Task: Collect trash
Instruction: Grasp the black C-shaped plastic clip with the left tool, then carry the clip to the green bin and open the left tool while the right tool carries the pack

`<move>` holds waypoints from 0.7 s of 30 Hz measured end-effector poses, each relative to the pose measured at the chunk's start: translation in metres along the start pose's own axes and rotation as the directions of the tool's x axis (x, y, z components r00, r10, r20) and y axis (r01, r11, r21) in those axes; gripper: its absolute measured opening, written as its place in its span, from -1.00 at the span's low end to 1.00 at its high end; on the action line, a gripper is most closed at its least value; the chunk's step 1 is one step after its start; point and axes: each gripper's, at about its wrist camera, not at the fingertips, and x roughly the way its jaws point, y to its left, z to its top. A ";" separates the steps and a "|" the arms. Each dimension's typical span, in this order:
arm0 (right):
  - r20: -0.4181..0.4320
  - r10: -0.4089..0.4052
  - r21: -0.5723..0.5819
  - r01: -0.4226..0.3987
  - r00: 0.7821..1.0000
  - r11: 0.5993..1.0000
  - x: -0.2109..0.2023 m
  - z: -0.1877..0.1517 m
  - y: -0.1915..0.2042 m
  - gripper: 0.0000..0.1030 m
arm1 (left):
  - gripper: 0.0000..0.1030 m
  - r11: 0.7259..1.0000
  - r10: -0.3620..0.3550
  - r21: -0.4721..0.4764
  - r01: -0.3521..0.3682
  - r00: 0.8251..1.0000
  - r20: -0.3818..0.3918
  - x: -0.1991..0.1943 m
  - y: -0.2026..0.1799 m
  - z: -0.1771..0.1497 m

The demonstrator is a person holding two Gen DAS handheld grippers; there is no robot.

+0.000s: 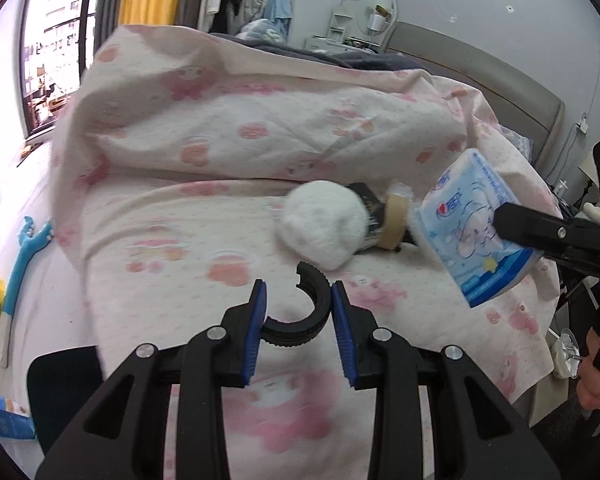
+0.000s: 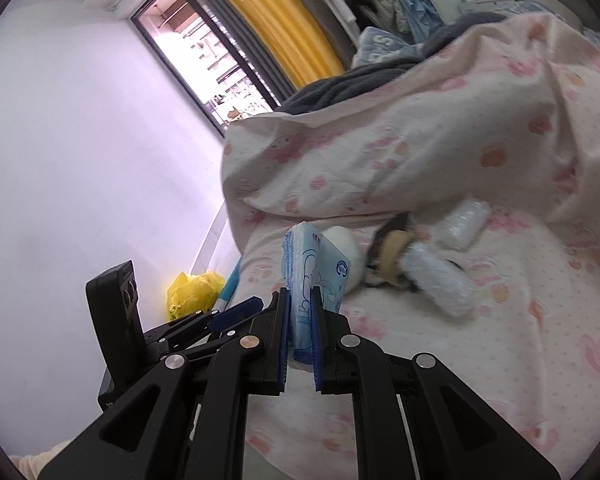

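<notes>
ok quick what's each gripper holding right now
left gripper: shut on a black C-shaped ring.
right gripper: shut on a blue tissue pack.

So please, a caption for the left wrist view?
Left claw grips a black C-shaped ring above the pink bedsheet.

The quilt [image 1: 260, 128] is cream with pink cartoon prints and dots. The tissue pack [image 1: 476, 224] is blue and white, the ball [image 1: 324, 224] white, the clip [image 1: 300, 320] black, the curtain [image 2: 268, 12] yellow.
</notes>
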 end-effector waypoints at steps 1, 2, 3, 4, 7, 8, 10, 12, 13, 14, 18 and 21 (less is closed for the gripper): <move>-0.003 0.002 -0.008 -0.002 1.000 1.000 0.003 0.001 0.006 -0.81 | -0.31 1.000 0.009 -0.007 -0.009 1.000 0.001 -0.004 0.006 0.000; -0.005 0.005 -0.013 -0.005 1.000 1.000 0.005 0.002 0.010 -0.81 | -0.31 1.000 0.016 -0.015 -0.016 1.000 0.003 -0.007 0.011 -0.001; -0.009 0.010 -0.021 -0.010 1.000 1.000 0.008 0.003 0.016 -0.81 | -0.31 0.999 0.025 -0.025 -0.025 1.000 0.004 -0.010 0.018 -0.002; -0.011 0.015 -0.028 -0.015 1.000 1.000 0.010 0.003 0.022 -0.81 | -0.31 0.999 0.035 -0.035 -0.035 0.999 0.003 -0.014 0.026 -0.003; -0.021 0.021 -0.061 -0.022 1.000 0.998 0.018 0.004 0.039 -0.81 | -0.31 0.996 0.066 -0.067 -0.066 0.998 -0.004 -0.021 0.046 -0.009; -0.025 0.023 -0.067 -0.025 0.999 0.997 0.021 0.004 0.044 -0.81 | -0.31 0.994 0.073 -0.077 -0.073 0.997 -0.006 -0.023 0.052 -0.011; -0.033 0.029 -0.082 -0.032 0.999 0.996 0.027 0.004 0.055 -0.81 | -0.31 0.991 0.091 -0.097 -0.092 0.996 -0.012 -0.028 0.066 -0.015; -0.043 0.036 -0.094 -0.040 0.998 0.995 0.033 0.003 0.066 -0.81 | -0.31 0.987 0.104 -0.118 -0.106 0.994 -0.022 -0.031 0.079 -0.020; -0.046 0.041 -0.100 -0.045 0.998 0.994 0.036 0.003 0.071 -0.81 | -0.31 0.985 0.112 -0.125 -0.115 0.993 -0.030 -0.031 0.085 -0.023; -0.050 0.044 -0.108 -0.049 0.998 0.993 0.039 0.002 0.077 -0.81 | -0.31 0.984 0.121 -0.130 -0.124 0.992 -0.037 -0.032 0.090 -0.026; -0.073 0.064 -0.130 -0.073 0.995 0.989 0.054 -0.001 0.100 -0.81 | -0.31 0.974 0.149 -0.163 -0.158 0.987 -0.068 -0.036 0.116 -0.040; -0.094 0.080 -0.150 -0.094 0.992 0.984 0.065 -0.004 0.116 -0.81 | -0.31 0.966 0.167 -0.184 -0.179 0.983 -0.083 -0.042 0.133 -0.049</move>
